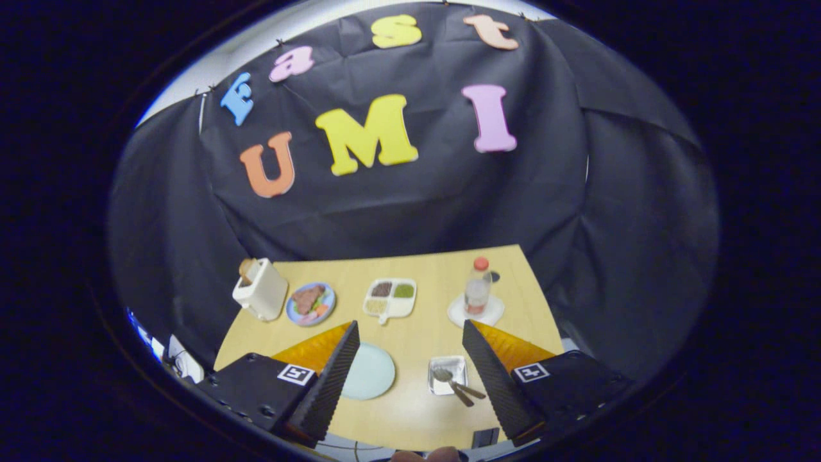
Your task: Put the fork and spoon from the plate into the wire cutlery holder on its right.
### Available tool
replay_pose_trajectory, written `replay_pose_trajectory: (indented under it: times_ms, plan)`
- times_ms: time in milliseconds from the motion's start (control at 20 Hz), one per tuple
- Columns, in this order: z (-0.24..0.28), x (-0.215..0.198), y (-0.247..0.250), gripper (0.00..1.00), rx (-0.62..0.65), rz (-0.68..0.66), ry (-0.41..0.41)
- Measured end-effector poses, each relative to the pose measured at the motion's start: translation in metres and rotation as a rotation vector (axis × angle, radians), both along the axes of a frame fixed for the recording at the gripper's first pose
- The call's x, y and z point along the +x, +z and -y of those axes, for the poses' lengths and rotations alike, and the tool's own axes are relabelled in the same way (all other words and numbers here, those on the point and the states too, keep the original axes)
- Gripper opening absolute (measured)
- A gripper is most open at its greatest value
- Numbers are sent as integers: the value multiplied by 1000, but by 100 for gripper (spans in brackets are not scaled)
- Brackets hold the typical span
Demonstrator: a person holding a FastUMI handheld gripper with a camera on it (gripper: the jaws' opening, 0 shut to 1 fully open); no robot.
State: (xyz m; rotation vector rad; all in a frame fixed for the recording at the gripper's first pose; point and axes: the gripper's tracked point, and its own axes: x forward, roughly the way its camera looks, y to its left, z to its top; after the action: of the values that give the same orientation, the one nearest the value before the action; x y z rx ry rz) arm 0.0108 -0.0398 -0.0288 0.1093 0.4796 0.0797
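A pale blue plate [371,372] lies on the wooden table [410,417] with nothing on it, beside my left finger. To its right stands the small wire cutlery holder [449,363]. A spoon [442,375] rests in the holder, bowl inside. A second handle, seemingly the fork [473,391], lies beside the spoon's handle, and both lean out toward my right finger. My gripper [410,327] hovers high above the table, open, with nothing between its fingers. The plate and holder sit in the gap below them.
Along the far side stand a white toaster [260,290] with bread, a blue plate of food [311,303], a divided dish [390,298] and a red-capped bottle [477,289] on a white coaster [490,314]. A small dark object [485,437] sits at the near edge.
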Motion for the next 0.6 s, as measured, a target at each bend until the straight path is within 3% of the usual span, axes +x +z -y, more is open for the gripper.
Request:
replay_pose_trajectory:
  times_ms: [250, 350, 600]
  plan:
    - [12, -24, 85, 96, -66, 419, -68]
    - [15, -31, 89, 96, -89, 481, -84]
    - [19, -30, 93, 96, -105, 484, -108]
